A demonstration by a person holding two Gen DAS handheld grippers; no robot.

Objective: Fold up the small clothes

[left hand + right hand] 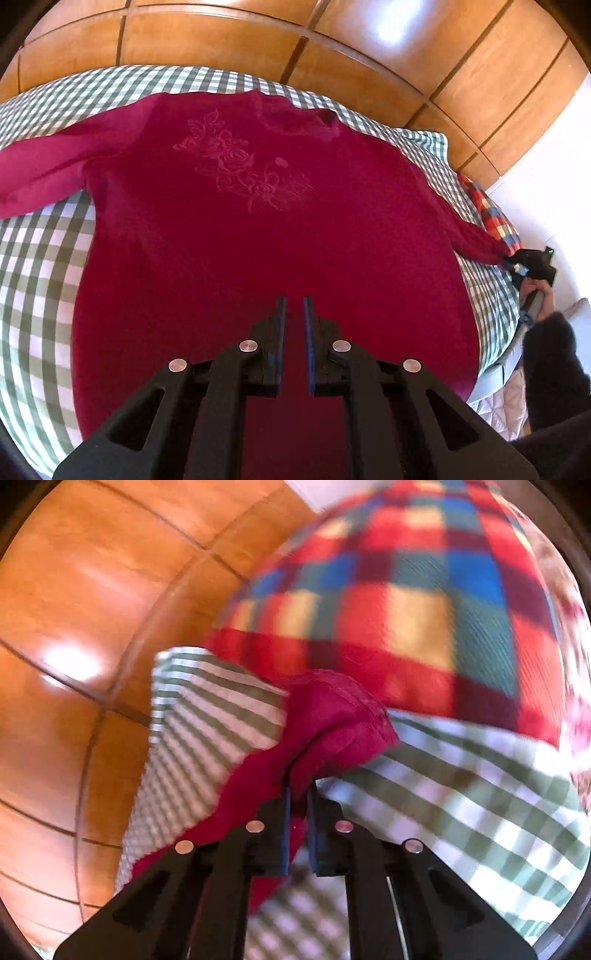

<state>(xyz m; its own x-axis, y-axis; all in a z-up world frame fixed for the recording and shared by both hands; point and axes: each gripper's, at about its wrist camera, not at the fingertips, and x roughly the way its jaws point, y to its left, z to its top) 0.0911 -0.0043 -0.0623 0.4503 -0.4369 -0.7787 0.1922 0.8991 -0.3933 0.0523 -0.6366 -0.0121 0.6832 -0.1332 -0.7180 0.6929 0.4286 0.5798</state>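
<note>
A crimson long-sleeved top (258, 229) with a floral print lies flat, front up, on a green checked cloth (40, 266), sleeves spread left and right. My left gripper (294, 301) hovers over the top's lower middle with its jaws a narrow gap apart and nothing between them. My right gripper (517, 266) is at the far right, shut on the end of the right sleeve. In the right wrist view the gripper (300, 788) pinches the crimson sleeve cuff (332, 720) just above the checked cloth (461, 794).
A multicoloured plaid cloth (424, 602) lies beside the sleeve end at the right edge, and it also shows in the left wrist view (491, 218). A wooden panelled wall (295, 40) runs behind the surface. The person's dark-sleeved arm (554, 354) is at the right.
</note>
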